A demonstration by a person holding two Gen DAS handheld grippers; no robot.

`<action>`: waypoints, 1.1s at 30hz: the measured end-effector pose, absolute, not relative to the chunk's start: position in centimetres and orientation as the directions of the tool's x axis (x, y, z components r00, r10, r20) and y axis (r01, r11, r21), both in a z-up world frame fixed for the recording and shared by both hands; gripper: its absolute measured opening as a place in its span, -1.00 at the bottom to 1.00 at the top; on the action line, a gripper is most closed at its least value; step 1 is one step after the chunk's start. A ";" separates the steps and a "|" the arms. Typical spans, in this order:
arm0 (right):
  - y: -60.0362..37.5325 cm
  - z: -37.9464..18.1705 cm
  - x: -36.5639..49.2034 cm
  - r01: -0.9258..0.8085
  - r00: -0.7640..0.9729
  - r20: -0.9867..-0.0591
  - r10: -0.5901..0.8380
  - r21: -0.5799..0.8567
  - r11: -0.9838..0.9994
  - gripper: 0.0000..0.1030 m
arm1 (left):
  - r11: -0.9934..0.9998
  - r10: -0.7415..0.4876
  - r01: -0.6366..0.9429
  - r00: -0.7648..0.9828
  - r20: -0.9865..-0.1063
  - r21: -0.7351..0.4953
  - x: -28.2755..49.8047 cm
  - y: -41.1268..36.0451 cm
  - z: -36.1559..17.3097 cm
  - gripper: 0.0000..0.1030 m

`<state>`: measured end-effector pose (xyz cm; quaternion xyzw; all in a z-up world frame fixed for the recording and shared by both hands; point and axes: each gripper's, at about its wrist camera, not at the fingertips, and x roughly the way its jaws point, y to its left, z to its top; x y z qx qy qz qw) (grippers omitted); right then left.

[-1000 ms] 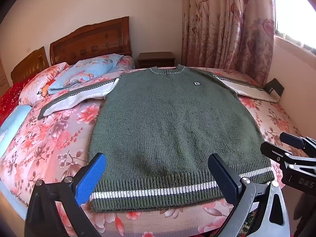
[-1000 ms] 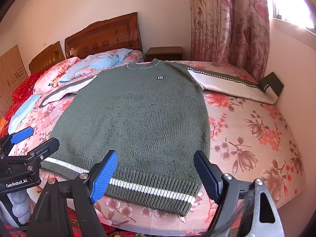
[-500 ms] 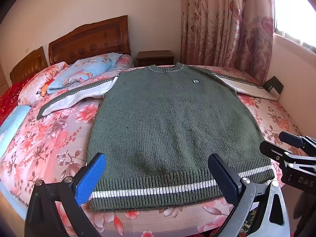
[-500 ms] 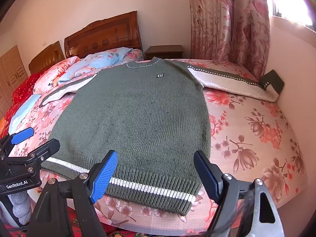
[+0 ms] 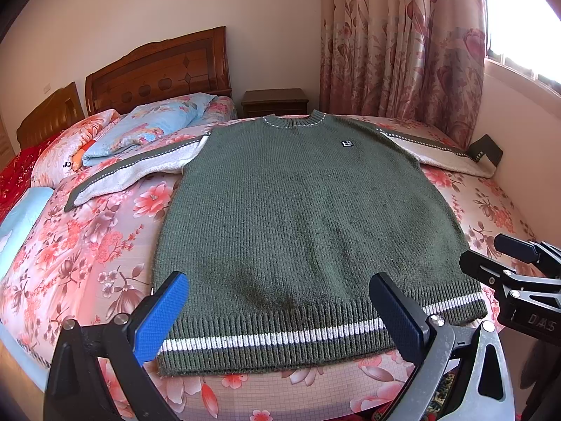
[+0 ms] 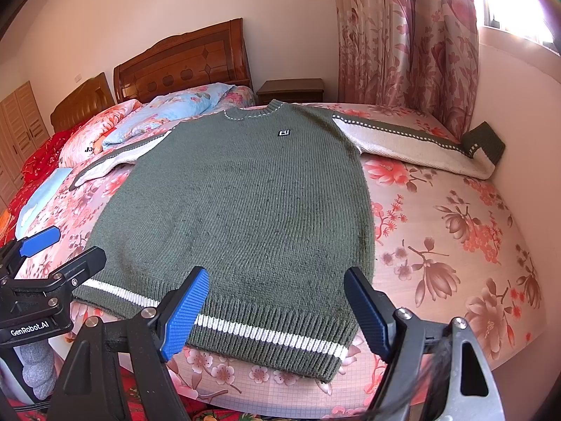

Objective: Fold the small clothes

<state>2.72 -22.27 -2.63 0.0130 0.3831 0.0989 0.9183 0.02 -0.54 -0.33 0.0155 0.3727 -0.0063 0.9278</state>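
Now I am hovering the left tool (image 5: 278, 307) and right tool (image 6: 275, 305), both spread wide and empty, over the hem of the green sweater (image 5: 301, 217) lying flat on the bed (image 6: 455, 231); I am aiming each at a hem corner, pinching both layers.

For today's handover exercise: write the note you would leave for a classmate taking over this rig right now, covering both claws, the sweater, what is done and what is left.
Left claw: open, empty, hovering over the hem.
Right claw: open, empty, over the hem nearer the right corner.
Green knit sweater: flat, face up on the floral bed, both sleeves spread out, right sleeve reaching the wall.
Done: sweater laid out.
Left: every fold; probably sleeves in first, then hem toward the collar.
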 end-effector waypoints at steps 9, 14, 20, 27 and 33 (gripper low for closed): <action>-22.1 -2.7 2.8 -0.169 0.682 -0.706 0.192 0.104 0.980 0.57 | 0.999 -0.002 0.026 0.718 -0.696 0.024 0.1 -0.6 -0.5 1.00; -22.1 -2.7 2.7 -0.169 0.680 -0.707 0.193 0.104 0.980 0.57 | 0.999 -0.004 0.028 0.717 -0.697 0.023 0.1 -0.6 -0.5 1.00; -22.1 -2.7 2.7 -0.168 0.679 -0.708 0.192 0.105 0.980 0.57 | 0.999 -0.004 0.028 0.716 -0.698 0.024 0.1 -0.6 -0.5 1.00; -22.1 -2.7 2.8 -0.168 0.677 -0.710 0.193 0.106 0.980 0.57 | 0.999 -0.004 0.028 0.716 -0.698 0.023 0.1 -0.6 -0.5 1.00; -22.1 -2.7 2.8 -0.168 0.677 -0.710 0.194 0.107 0.980 0.57 | 0.999 -0.004 0.028 0.715 -0.699 0.023 0.1 -0.6 -0.5 1.00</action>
